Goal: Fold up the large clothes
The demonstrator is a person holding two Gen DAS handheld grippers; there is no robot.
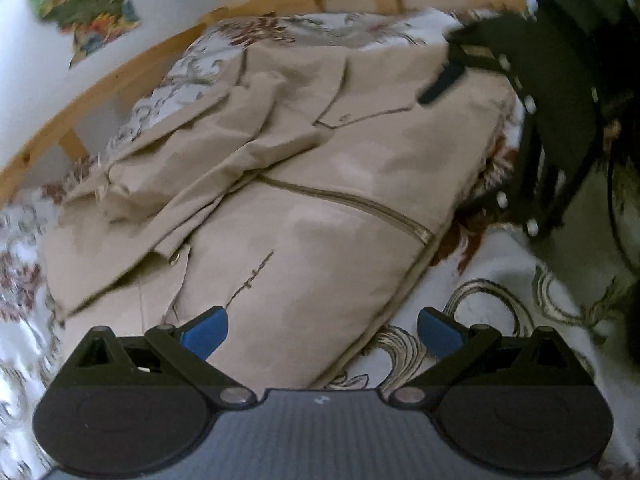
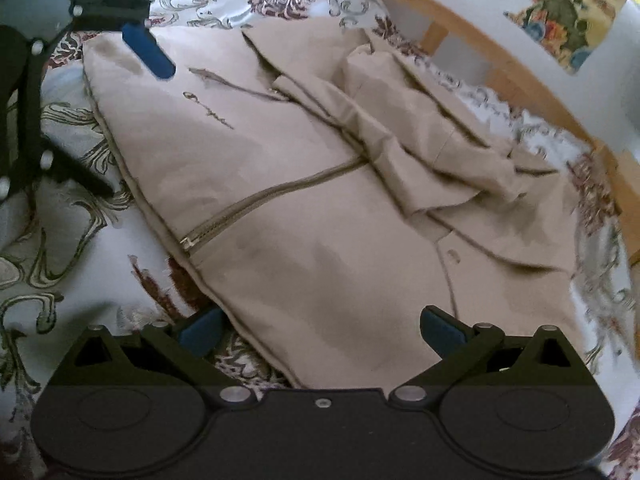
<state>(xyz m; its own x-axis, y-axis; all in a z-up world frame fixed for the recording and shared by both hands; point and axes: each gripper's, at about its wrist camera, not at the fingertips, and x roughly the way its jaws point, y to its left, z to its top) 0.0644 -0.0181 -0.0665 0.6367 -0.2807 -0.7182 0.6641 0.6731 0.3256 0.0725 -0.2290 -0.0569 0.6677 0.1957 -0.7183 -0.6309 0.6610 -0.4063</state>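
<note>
A beige zip jacket (image 1: 320, 208) lies spread on the bed, zipper closed, its sleeves folded in over the chest; it also shows in the right wrist view (image 2: 320, 208). My left gripper (image 1: 322, 332) is open and empty, hovering over the jacket's near bottom corner. My right gripper (image 2: 320, 328) is open and empty over the other bottom corner. Each gripper shows in the other's view: the right one (image 1: 440, 80) at the upper right, the left one (image 2: 148, 50) at the upper left, both above the jacket's hem edge.
The jacket lies on a white floral bedspread (image 1: 500, 300) with dark red and olive patterns. A wooden bed rail (image 1: 100, 96) runs along the far side against a white wall with a colourful picture (image 2: 568, 12).
</note>
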